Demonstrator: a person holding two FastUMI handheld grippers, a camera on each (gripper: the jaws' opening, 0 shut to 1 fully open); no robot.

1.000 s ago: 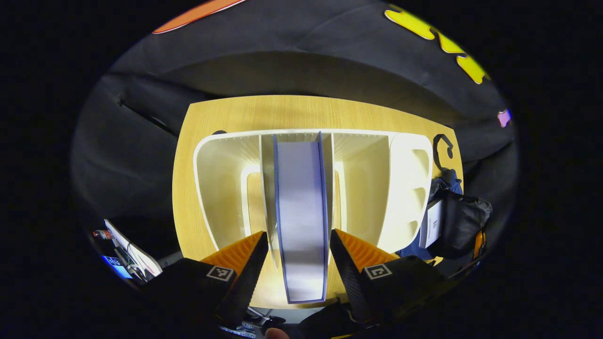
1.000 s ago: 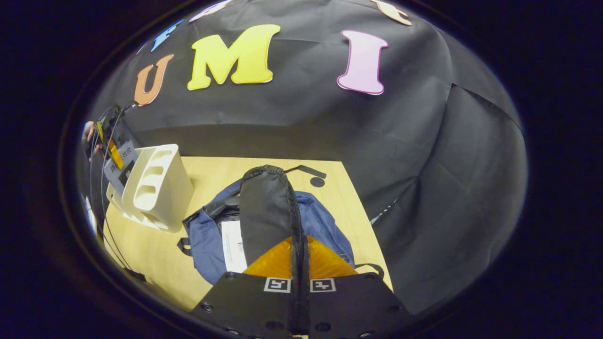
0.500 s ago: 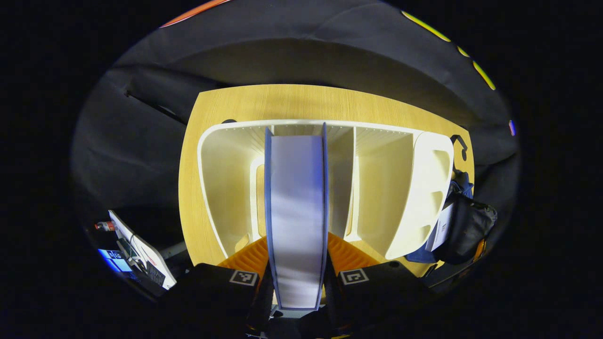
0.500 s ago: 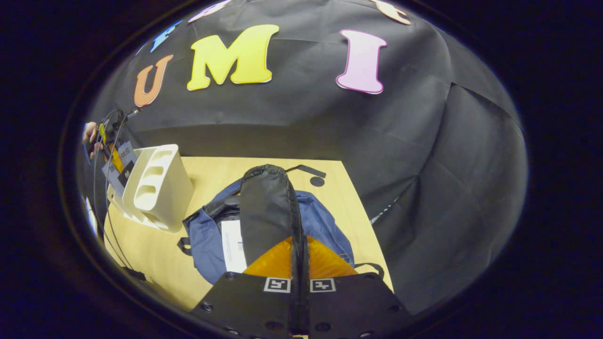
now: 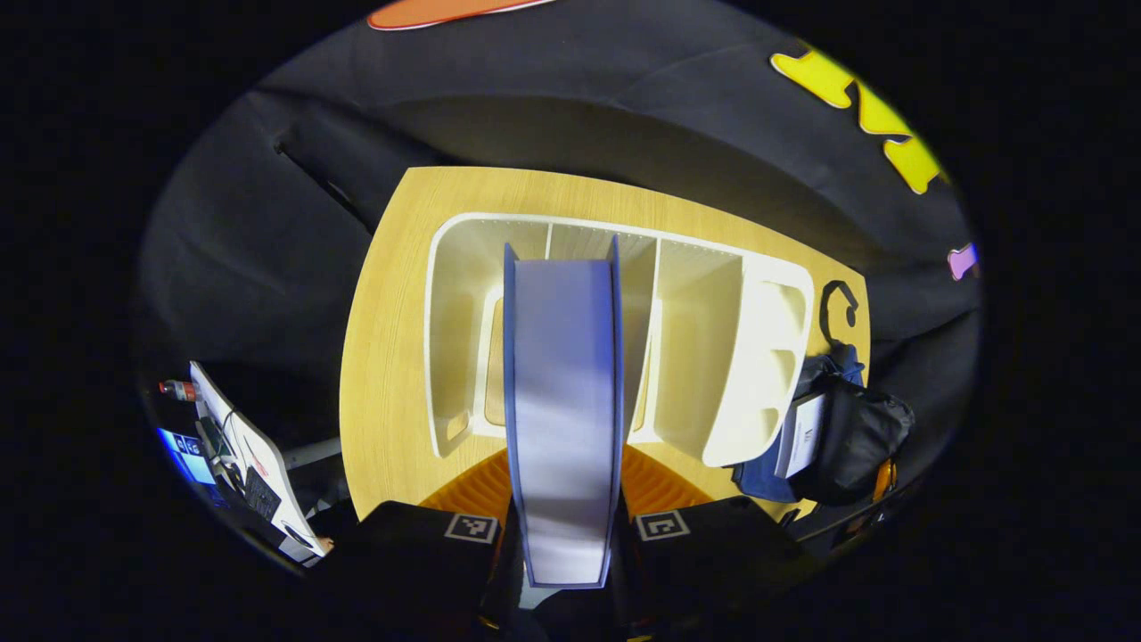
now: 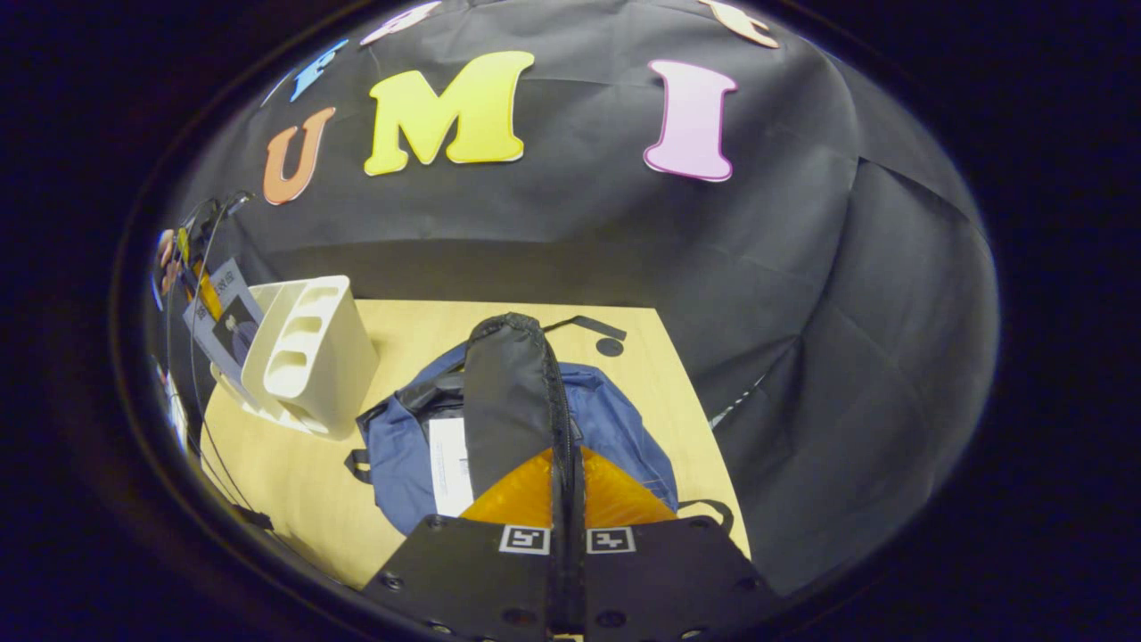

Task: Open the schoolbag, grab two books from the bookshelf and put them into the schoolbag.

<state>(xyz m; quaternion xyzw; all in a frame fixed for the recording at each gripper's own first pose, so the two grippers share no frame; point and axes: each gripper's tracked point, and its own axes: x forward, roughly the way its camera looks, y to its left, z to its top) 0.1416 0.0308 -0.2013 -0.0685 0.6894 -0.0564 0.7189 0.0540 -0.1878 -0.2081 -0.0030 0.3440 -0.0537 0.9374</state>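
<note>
**Book clamped in L, bag flap pinched in R**

My left gripper (image 5: 563,535) points down at the bookshelf (image 5: 758,357) from above, both fingers pressed on the covers of a blue-edged book (image 5: 562,419), one each side, so jaws are clamped on it. The book stands upright over the shelf's middle compartments w/ its page edge facing the cam. The shelf sits toward the back edge of the table (image 5: 383,339); a monitor (image 5: 241,446) shows off the table's left edge.

My right gripper (image 6: 567,499) is held low over the table's front edge, aimed at the back wall, jaws together w/ the black zip flap (image 6: 508,401) of the schoolbag (image 6: 615,428) nipped between them, flap lifted upright. The blue bag lies mid-table, just beside the shelf's right end; a first book (image 6: 448,464), white, shows inside the opening. In this view the left hand's book (image 6: 223,321) shows at the far left, behind the shelf's end.

Vs 1 s ago: my left jaws were apart, straddling the book; they've closed on it. Vs 0.5 s ago the shelf looks smaller and shifted, so the book has come up some. Right side: barely changed, same pinch.
</note>
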